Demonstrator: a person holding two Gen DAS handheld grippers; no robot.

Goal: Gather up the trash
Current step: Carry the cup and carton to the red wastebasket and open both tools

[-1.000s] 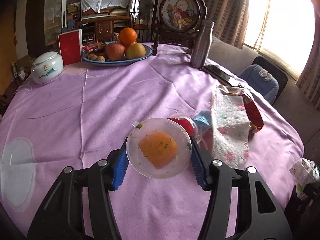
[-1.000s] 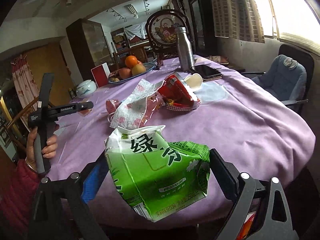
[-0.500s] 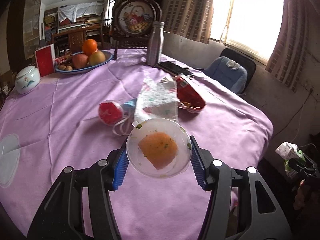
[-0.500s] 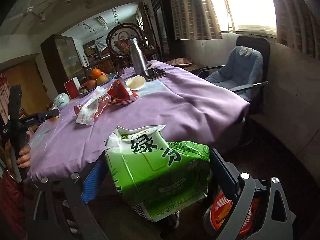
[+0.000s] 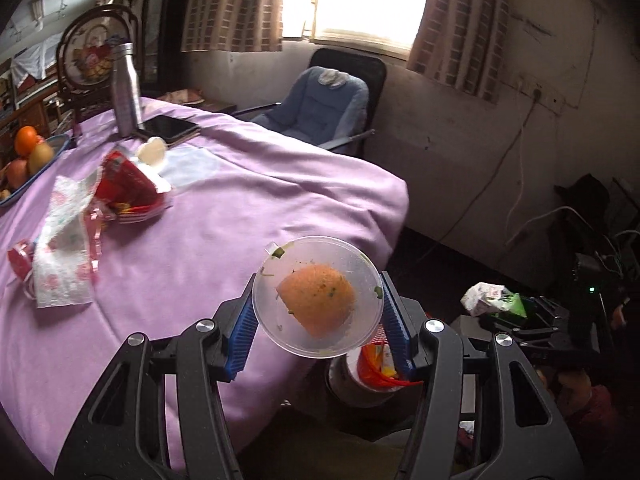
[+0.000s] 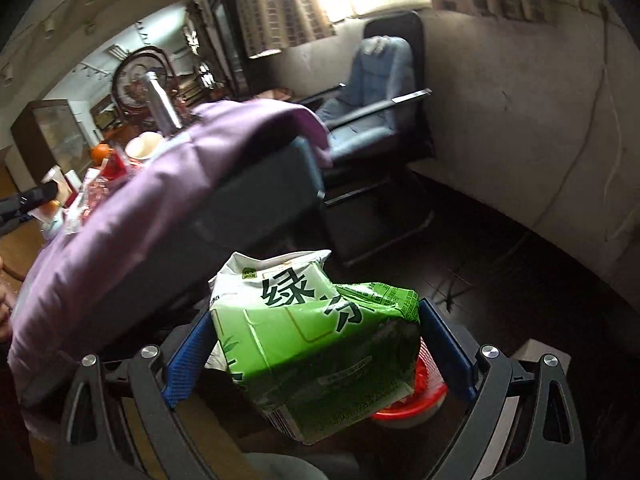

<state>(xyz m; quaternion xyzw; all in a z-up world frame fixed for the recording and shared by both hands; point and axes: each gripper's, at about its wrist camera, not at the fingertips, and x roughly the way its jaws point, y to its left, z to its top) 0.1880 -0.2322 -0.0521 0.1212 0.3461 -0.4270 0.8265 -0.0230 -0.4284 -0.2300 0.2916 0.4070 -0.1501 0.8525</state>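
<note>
My left gripper (image 5: 318, 314) is shut on a clear plastic cup (image 5: 320, 296) with orange residue inside, held over the table's edge above a red-rimmed trash bin (image 5: 376, 368) on the floor. My right gripper (image 6: 316, 340) is shut on a crushed green and white carton (image 6: 316, 344), held just above the same red bin (image 6: 412, 400). The carton and right gripper also show in the left wrist view (image 5: 496, 300). More trash lies on the purple table (image 5: 224, 216): a red snack bag (image 5: 128, 192), a floral paper napkin (image 5: 64, 248) and a small red cup (image 5: 18, 258).
A steel bottle (image 5: 126, 90), a phone (image 5: 168, 128), a white cup (image 5: 152, 152) and a fruit plate (image 5: 28, 156) stand on the table. A blue padded chair (image 5: 320, 108) is beside it. Cables (image 5: 520, 184) run along the wall.
Both grippers swung right and off the table with their loads. The right gripper dropped low over the red bin; the left moved to the table's edge above it.
</note>
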